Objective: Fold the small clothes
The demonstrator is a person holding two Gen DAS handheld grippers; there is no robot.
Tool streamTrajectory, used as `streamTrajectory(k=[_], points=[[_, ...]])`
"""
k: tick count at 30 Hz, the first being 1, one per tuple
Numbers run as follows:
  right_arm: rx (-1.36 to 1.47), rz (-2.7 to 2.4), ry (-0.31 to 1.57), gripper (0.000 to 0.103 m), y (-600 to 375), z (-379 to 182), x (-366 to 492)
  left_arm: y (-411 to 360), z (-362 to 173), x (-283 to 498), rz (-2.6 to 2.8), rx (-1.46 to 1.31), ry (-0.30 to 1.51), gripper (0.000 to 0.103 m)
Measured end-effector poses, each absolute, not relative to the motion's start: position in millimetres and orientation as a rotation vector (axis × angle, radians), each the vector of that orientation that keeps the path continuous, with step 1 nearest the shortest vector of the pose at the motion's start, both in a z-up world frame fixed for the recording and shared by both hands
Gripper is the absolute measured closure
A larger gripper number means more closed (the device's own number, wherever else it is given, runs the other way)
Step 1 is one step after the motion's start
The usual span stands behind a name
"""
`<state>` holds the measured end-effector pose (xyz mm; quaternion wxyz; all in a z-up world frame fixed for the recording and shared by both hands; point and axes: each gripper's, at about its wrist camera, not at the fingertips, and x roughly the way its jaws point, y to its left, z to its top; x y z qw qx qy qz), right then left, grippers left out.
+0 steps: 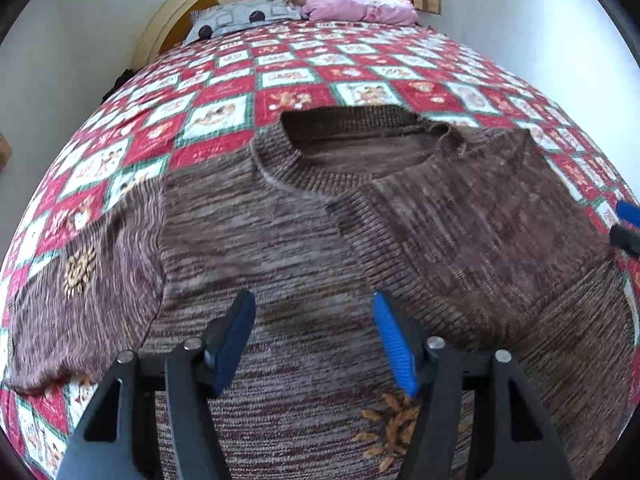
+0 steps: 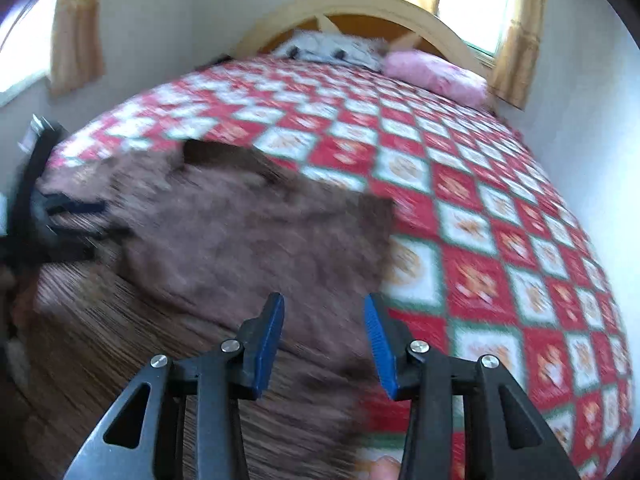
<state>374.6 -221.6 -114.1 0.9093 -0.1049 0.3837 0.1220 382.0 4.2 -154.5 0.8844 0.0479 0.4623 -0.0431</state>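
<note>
A brown knitted sweater (image 1: pixel 304 236) lies flat on the bed, neck opening toward the headboard, its left sleeve (image 1: pixel 80 300) spread out and its right sleeve folded over the chest. It also shows, blurred, in the right wrist view (image 2: pixel 224 240). My left gripper (image 1: pixel 314 308) is open and empty just above the sweater's chest. My right gripper (image 2: pixel 324 312) is open and empty over the sweater's right edge; its tip shows at the right edge of the left wrist view (image 1: pixel 628 224). The left gripper appears at the left in the right wrist view (image 2: pixel 60 220).
The bed is covered by a red, white and green checked quilt (image 1: pixel 280 76) (image 2: pixel 460 208). A grey pillow (image 1: pixel 244 16) and a pink pillow (image 1: pixel 360 6) lie by the wooden headboard (image 2: pixel 360 4). White walls flank the bed; curtained windows (image 2: pixel 492 8) stand behind it.
</note>
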Motion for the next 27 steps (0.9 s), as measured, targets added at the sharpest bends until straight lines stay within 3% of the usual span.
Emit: streamTrajectory(k=[7, 11, 17, 23, 27], points=[[-0.262, 0.243, 0.937, 0.060, -188, -161, 399, 11, -155, 374, -0.096, 0.042, 0.976, 0.037], [-0.270, 0.259, 0.904, 0.060, -174, -149, 388, 29, -147, 358, -0.085, 0.024, 0.953, 0.024], [-0.292, 0.433, 0.837, 0.060, -117, -140, 374, 73, -137, 335, -0.012, -0.015, 0.918, 0.024], [-0.240, 0.549, 0.943, 0.060, -81, -170, 383, 119, -140, 321, 0.098, -0.043, 0.927, 0.024], [-0.267, 0.529, 0.917, 0.060, -77, -166, 373, 150, -141, 310, 0.177, -0.055, 0.928, 0.024]])
